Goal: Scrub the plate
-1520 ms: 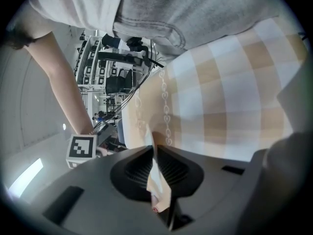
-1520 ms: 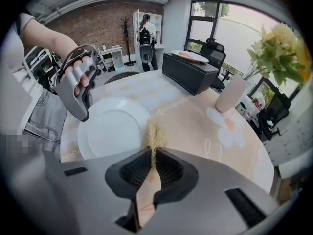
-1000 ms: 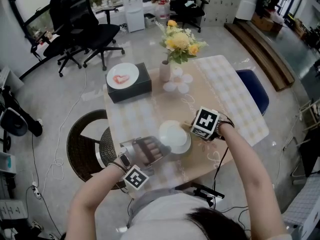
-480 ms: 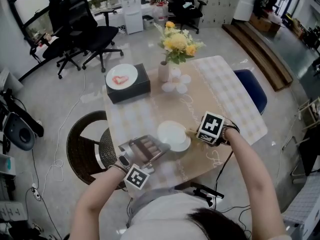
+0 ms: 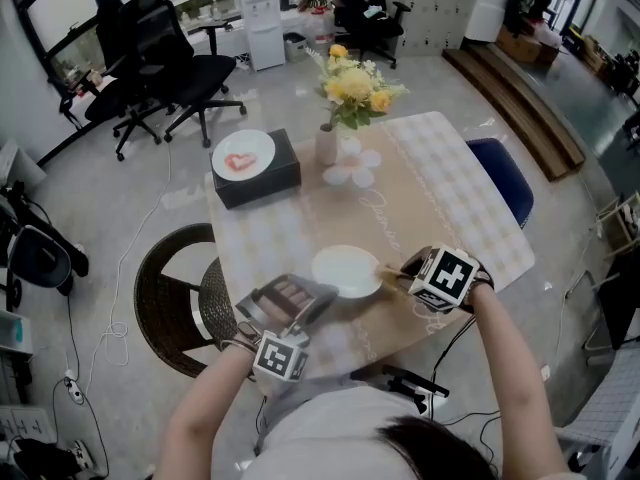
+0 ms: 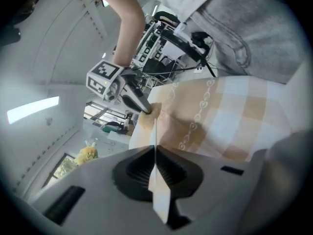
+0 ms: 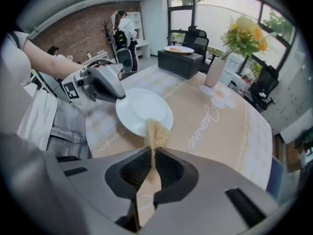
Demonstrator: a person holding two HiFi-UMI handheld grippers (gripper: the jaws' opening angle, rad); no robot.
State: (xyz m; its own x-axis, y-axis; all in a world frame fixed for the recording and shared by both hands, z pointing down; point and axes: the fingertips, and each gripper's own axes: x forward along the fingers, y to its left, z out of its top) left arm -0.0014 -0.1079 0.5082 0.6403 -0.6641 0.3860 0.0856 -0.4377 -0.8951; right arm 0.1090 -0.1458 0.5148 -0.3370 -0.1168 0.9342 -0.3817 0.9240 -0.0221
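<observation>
At the near edge of the table (image 5: 440, 168), over the beige checked cloth, the person has the white plate (image 5: 347, 270) pinned between two tools. The left gripper (image 5: 316, 299) is clamped on the plate's left rim; its own view shows the rim edge-on as a thin white sliver pinched tight between the dark pads. The right gripper (image 5: 393, 271) comes in from the other side, jaws pressed together on a tuft of tan, fibrous scrubber (image 7: 154, 135), whose frayed end touches the rim nearest that gripper. From where I stand I cannot tell whether the plate lies flat on the cloth or is tipped up a little.

I'd say the scrubbing itself is in hand, with the tuft working at the edge, not the middle. The next move looks to call for drawing the scrubber inward across the face while the left hold stays firm, since a plate held by one rim could easily pivot or slide under pressure.
</observation>
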